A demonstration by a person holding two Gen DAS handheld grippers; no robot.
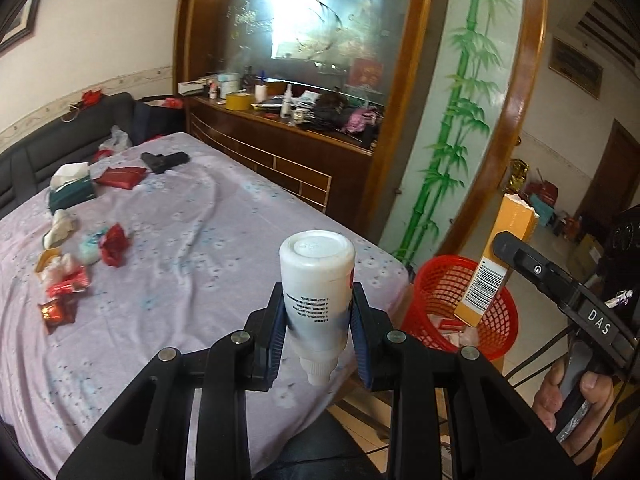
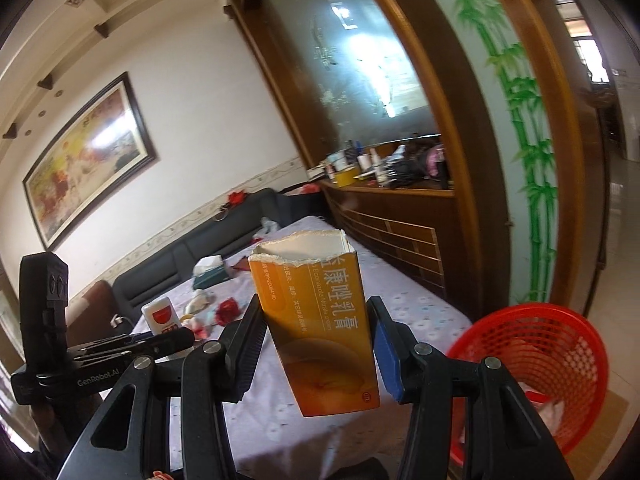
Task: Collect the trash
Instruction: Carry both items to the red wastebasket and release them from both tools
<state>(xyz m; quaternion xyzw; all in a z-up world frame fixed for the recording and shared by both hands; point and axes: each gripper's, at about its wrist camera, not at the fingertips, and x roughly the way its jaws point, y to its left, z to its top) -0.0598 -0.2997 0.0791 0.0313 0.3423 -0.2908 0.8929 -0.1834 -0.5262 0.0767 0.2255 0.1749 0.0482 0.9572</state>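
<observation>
The left gripper (image 1: pixel 318 330) clamps one white bottle (image 1: pixel 318 284), nozzle toward the camera; the right gripper (image 2: pixel 316 344) grips one torn-topped orange carton (image 2: pixel 320 320); one red mesh basket (image 1: pixel 448 284) stands just right of both, beside the table (image 1: pixel 192 240); ahead-left of the left gripper lie about five red wrappers (image 1: pixel 114 240), one tissue box (image 1: pixel 72 190); nothing stands between grippers and basket.

Noted: bottle (image 1: pixel 316 280) between left tongs (image 1: pixel 318 322) above table (image 1: pixel 192 240) edge, carton (image 2: pixel 316 328) between right tongs (image 2: pixel 318 344) over basket (image 1: pixel 496 312) right of table, wrappers (image 1: pixel 64 288) on table's left, sofa (image 1: pixel 72 136) behind.
</observation>
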